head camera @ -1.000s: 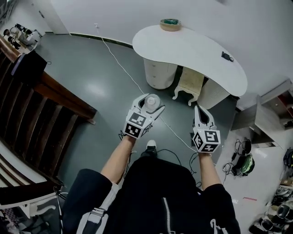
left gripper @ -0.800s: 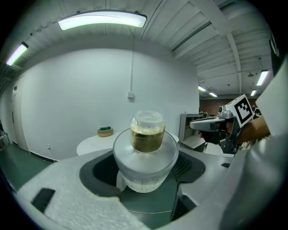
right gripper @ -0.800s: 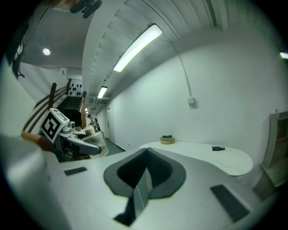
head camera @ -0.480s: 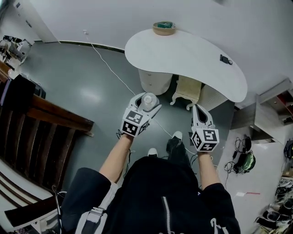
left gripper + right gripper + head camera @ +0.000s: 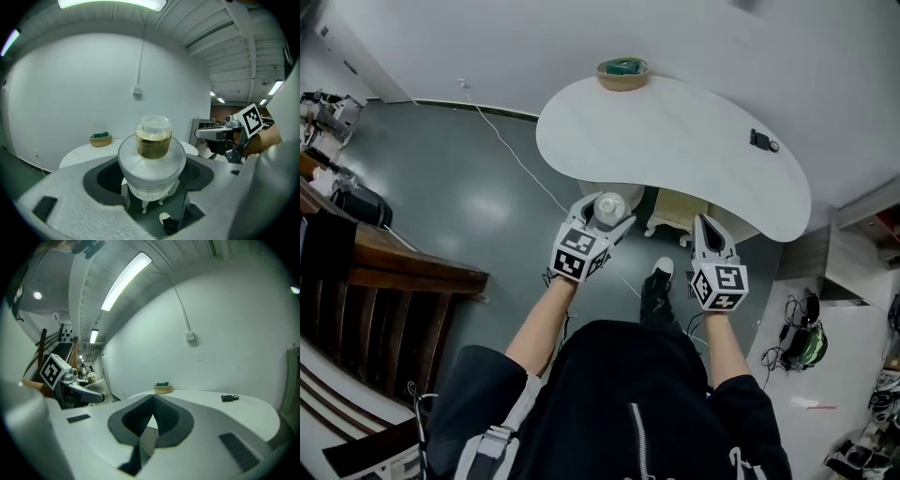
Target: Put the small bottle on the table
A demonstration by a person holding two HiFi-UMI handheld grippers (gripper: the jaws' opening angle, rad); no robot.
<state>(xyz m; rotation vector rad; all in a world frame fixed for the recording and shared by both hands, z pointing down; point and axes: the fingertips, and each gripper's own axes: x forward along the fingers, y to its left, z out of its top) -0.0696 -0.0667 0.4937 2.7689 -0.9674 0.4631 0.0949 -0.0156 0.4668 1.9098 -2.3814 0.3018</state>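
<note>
Grip belongs on the wide white body of the small bottle [image 5: 152, 140], where the left claw [image 5: 607, 212] clasps it upright in the air, just short of the table's [image 5: 675, 141] near edge. It looks light, rigid and smooth, so likely slippery. The right claw [image 5: 710, 225] is pinched together, empty. Counted: one bottle, one bowl [image 5: 622, 71] at the far edge, one dark gadget [image 5: 762, 142] near the right end.
</note>
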